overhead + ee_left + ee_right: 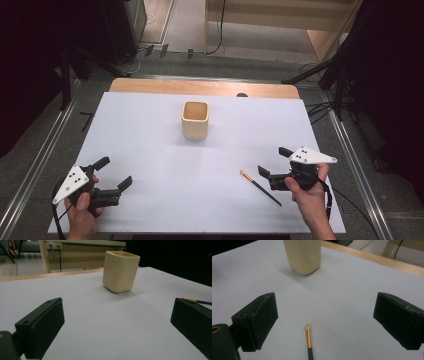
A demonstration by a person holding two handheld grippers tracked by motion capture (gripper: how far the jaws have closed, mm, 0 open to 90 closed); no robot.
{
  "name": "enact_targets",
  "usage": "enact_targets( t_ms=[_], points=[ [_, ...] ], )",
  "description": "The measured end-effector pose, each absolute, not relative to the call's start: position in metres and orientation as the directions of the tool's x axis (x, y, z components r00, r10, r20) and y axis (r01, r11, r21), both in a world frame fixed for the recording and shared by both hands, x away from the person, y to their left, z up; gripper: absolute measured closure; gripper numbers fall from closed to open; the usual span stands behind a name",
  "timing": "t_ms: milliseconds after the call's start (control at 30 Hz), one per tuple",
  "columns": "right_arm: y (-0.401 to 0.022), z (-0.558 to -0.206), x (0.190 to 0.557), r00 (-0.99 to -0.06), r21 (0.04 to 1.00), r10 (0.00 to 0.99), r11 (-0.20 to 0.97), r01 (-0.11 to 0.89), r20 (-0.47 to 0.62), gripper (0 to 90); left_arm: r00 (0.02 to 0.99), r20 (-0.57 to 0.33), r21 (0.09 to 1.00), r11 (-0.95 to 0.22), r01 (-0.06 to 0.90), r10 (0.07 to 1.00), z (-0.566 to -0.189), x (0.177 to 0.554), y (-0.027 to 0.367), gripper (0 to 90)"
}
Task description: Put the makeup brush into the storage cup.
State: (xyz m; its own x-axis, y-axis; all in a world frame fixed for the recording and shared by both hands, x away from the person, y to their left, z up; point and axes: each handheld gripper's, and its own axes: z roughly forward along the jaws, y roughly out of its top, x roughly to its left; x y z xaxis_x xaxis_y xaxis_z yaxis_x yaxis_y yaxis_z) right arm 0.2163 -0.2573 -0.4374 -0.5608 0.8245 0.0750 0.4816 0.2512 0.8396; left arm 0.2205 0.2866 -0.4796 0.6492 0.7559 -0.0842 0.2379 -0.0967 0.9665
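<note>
At the near left of the white table [150,125], the left gripper [114,173] rests in the person's hand with its jaws spread wide and nothing between them; in the left gripper view only bare table lies ahead of it. Farther in, at the middle of the table toward the far edge, stands the cream cup [195,120], upright, mouth up, well apart from both grippers. To the right of centre and nearer the person lies the small brush [260,187], flat on the table, its pale tip pointing far-left and its dark handle running near-right. The right gripper [274,163] hovers just beside it, on its right, jaws wide apart and holding nothing. In the right gripper view the brush [308,340] lies between the two jaws and below them, its long axis running almost straight along the gripper's line of sight, tip away, with the cup [303,255] beyond. The right hand is plainly the nearer one, and a pinch would probably go across the handle, the jaws closing from either side.
</note>
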Motion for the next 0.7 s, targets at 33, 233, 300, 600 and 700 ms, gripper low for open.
enact_targets(
  t_ms=[33,233,300,600,700],
  points=[
    [-0.256,-0.437,0.218,-0.566,0.827,0.821,0.268,0.494,0.073,7.2,0.65,-0.084,0.966,-0.098,0.239,0.755,-0.48,0.221,0.286,0.0],
    [-0.248,-0.437,0.226,-0.584,0.77,0.81,0.341,0.539,0.049,10.8,0.652,-0.081,0.966,-0.103,0.239,0.753,-0.48,0.221,0.284,0.0],
    [-0.245,-0.437,0.229,-0.587,0.743,0.809,0.37,0.558,0.037,12.8,0.654,-0.078,0.965,-0.107,0.238,0.753,-0.48,0.221,0.284,0.0],
    [-0.236,-0.44,0.241,-0.615,0.58,0.789,0.5,0.643,0.001,14.9,0.655,-0.078,0.964,-0.109,0.241,0.752,-0.481,0.222,0.284,0.0],
    [-0.233,-0.443,0.242,-0.632,0.532,0.775,0.539,0.653,-0.008,17.3,0.656,-0.076,0.964,-0.113,0.24,0.751,-0.481,0.222,0.284,0.0]
  ],
)
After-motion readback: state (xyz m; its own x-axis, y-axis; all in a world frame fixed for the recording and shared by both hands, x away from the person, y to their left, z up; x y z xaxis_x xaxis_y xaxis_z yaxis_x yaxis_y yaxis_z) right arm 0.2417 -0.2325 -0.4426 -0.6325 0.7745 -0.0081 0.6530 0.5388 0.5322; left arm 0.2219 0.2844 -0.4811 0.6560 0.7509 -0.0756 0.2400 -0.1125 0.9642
